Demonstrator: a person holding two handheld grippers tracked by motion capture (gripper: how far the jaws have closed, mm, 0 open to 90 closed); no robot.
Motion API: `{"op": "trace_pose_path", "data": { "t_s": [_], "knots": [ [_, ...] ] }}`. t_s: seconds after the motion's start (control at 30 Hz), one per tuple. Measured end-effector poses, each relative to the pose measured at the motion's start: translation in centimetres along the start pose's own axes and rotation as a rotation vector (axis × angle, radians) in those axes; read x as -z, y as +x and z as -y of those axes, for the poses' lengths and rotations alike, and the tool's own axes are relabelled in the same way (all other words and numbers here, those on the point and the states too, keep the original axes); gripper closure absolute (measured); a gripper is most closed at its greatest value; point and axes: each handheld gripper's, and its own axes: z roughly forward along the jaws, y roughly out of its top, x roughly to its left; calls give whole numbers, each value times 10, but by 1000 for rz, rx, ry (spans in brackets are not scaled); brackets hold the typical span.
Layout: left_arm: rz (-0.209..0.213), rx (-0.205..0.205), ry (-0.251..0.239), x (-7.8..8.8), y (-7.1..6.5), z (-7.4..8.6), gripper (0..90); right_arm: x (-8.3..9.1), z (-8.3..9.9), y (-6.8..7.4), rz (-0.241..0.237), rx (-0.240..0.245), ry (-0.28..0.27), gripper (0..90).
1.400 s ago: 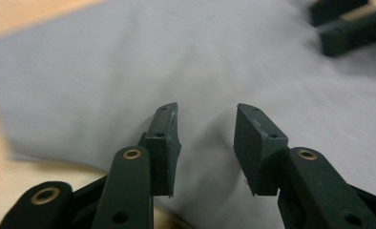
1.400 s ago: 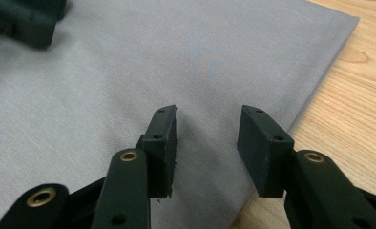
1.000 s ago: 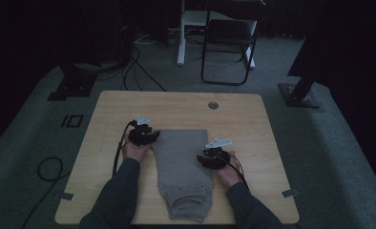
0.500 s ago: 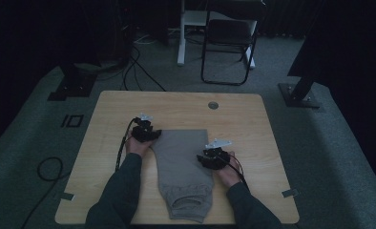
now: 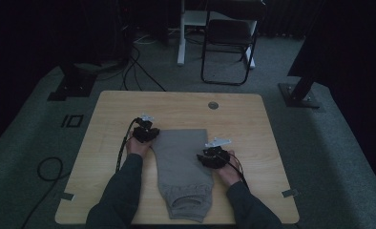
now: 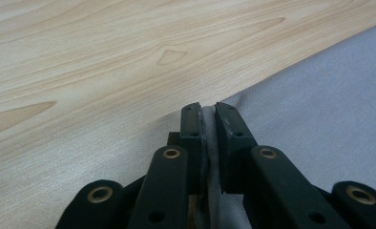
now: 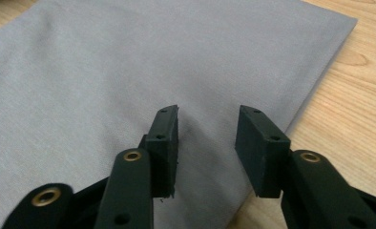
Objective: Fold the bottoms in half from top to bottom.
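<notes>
Light wood bench (image 5: pixel 186 102) sat on grey carpet (image 5: pixel 329 143), a folding chair (image 5: pixel 229 36) behind. The left gripper (image 6: pixel 209 121) had just closed, pinching the grey sweatpants (image 5: pixel 183 164); the right gripper's (image 7: pixel 207 126) jaws were spread over them.

The table (image 5: pixel 129 107) was pale wood with visible grain and a smooth, faintly satin finish; the folded grey trousers (image 5: pixel 183 164) were soft, matt knit cloth of fine, even weave, with a gathered ribbed waistband. The left gripper (image 6: pixel 209 125) and right gripper (image 7: pixel 209 138) had jaws of matt black plastic with brass-coloured rivets; each bore a pale grey plate of metallic look on top.
</notes>
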Motion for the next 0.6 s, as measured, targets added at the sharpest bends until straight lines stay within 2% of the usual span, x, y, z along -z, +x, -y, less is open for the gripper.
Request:
{"op": "trace_pose_path", "data": {
  "t_s": [0.03,0.17,0.27,0.37,0.6],
  "knots": [
    [-2,2,-1,0,0,0,829,-1,-1,-2,-4,-3,0,606],
    [-4,2,-2,0,-1,0,830,-4,-8,-8,28,-19,-2,601],
    [-8,3,-6,0,-1,1,830,-14,-21,-26,63,-52,-12,585],
    [-7,8,-9,0,-1,1,830,-25,-31,-40,85,-92,3,572],
    [-3,14,-12,-1,-1,1,830,-44,-50,-62,124,-124,2,532]
  ]
}}
